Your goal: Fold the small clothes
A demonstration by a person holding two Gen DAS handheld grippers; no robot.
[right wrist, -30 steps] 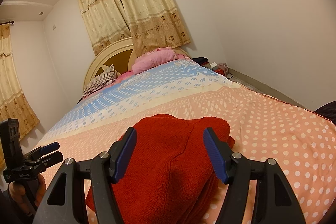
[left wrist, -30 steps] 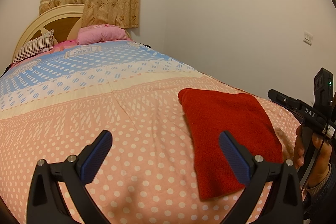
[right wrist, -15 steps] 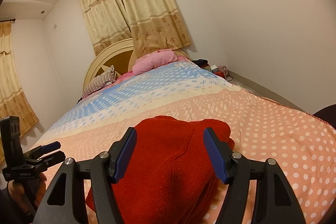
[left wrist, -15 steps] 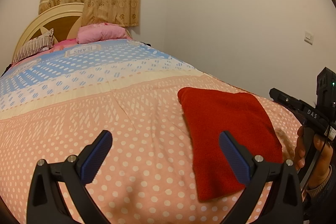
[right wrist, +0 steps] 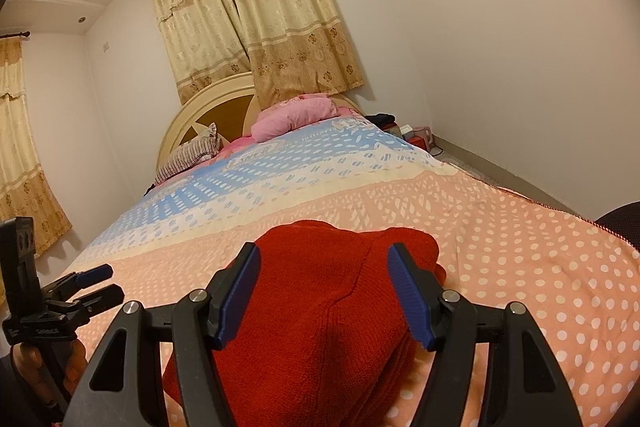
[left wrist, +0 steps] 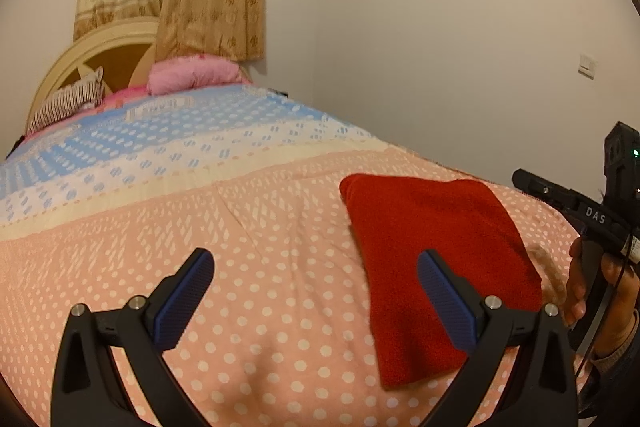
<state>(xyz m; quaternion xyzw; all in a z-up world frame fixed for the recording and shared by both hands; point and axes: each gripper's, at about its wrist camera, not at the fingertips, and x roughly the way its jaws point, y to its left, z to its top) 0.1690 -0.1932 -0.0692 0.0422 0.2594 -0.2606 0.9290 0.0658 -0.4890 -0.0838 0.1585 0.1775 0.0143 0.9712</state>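
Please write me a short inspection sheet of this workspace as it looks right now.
Surface: bed with a dotted pink, cream and blue cover, lying smooth.
Job's things: red garment, folded into a flat rectangle on the pink part of the cover.
Clutter: pink pillow and striped pillow at the headboard; small items on the floor by the far wall, too small to name.
Grippers: left gripper jaws open over bare cover; right gripper jaws open above the garment, not pinching it.
Cables: a thin cable runs by the right hand.
Surroundings: curtains, white walls, wall switch.
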